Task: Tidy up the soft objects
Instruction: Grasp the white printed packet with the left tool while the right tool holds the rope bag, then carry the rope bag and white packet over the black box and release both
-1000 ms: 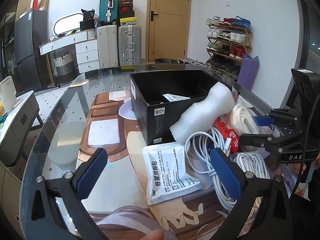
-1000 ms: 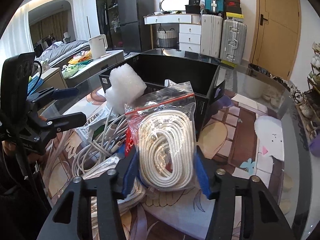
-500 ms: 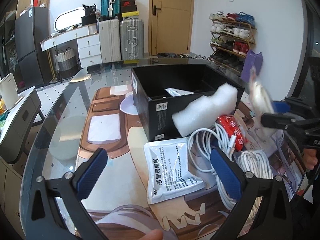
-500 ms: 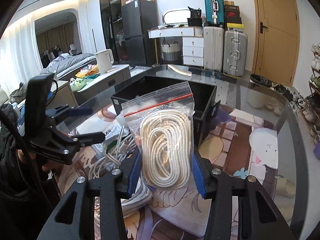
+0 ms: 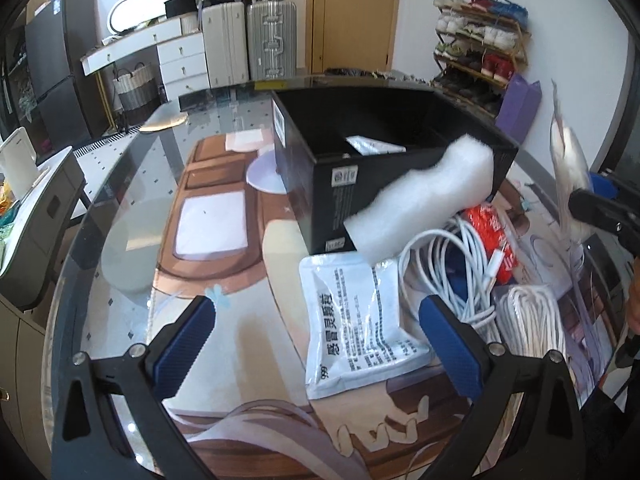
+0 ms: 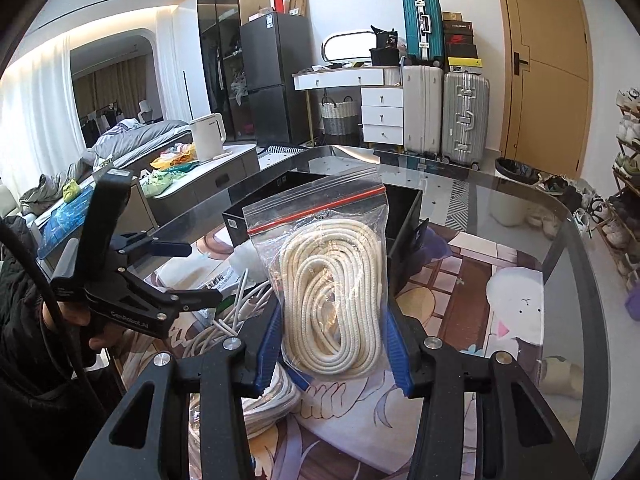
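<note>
Clamped between the blue pads of the right gripper (image 6: pixel 334 354) – a clear zip bag of coiled rope (image 6: pixel 330 292), upright, lifted clear of the glass table (image 6: pixel 520 216), in front of the black box (image 6: pixel 404 216). Spread wide and holding nothing – the left gripper (image 5: pixel 320 344), poised above a white sachet (image 5: pixel 360 324) beside tangled white cables (image 5: pixel 452 264) and a foam piece (image 5: pixel 424 200) leaning on the box.

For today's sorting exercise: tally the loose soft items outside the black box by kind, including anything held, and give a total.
Bagged rope coils: 2
Loose white cable bundle: 1
White foam piece: 1
White sachet: 1
Red packet: 1
Total: 6
</note>
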`<state>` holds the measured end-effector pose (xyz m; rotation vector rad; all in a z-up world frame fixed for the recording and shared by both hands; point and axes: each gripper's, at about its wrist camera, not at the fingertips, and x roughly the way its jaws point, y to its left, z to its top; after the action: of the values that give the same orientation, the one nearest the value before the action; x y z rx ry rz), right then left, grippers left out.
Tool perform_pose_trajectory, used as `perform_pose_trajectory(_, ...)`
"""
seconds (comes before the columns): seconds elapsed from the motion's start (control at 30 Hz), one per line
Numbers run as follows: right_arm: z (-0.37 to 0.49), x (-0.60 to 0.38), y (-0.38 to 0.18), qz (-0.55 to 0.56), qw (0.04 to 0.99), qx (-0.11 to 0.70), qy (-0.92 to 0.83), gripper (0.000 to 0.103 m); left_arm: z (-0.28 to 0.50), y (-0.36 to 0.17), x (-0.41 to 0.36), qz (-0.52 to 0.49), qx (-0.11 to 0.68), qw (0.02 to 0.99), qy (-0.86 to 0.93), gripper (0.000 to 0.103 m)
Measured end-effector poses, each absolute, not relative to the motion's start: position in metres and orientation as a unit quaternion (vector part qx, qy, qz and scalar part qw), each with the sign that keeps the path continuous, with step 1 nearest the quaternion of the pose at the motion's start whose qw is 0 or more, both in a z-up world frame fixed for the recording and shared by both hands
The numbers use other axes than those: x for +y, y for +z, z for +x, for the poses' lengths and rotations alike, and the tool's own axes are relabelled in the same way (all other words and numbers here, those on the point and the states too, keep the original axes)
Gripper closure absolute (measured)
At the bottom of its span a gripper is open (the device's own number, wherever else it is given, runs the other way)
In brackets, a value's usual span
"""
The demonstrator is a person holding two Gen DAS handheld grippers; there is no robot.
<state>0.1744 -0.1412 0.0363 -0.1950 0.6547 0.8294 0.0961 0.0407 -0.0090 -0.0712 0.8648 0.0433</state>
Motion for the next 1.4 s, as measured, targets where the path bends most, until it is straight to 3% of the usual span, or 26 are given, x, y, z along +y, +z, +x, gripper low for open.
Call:
perform_pose_trajectory(0.07, 0.174, -0.141, 0.037, -0.094, 0.858, 0.313, 0.396, 0.056, 0.098, -0.011, 0.038, -0.028, 0.425, 0.905, 0.017, 0.004)
perform_pose_trajectory(0.33, 0.17, -0.135, 0.038, -0.099, 0.856, 0.312, 0.401, 0.056, 0.099, -0.015, 0.028, -0.008, 0.438, 0.899, 0.004, 0.035)
perform_pose_trajectory(0.63, 0.169, -0.132, 0.038, -0.1, 0.856, 0.314, 0.399, 0.056, 0.093, -0.009, 0.024, -0.001, 0.435, 0.901, -0.006, 0.059)
perform_pose_trajectory(0.93, 0.17, -0.136, 0.037, -0.097, 0.859, 0.311, 0.394, 0.056, 0.092, -0.004, 0.033, -0.017, 0.43, 0.903, -0.019, 0.067)
perform_pose_trajectory(1.4, 0.175, -0.14, 0.036, -0.087, 0.871, 0.305, 0.376, 0.056, 0.079, 0.02, 0.059, -0.045, 0.37, 0.928, 0.011, 0.068)
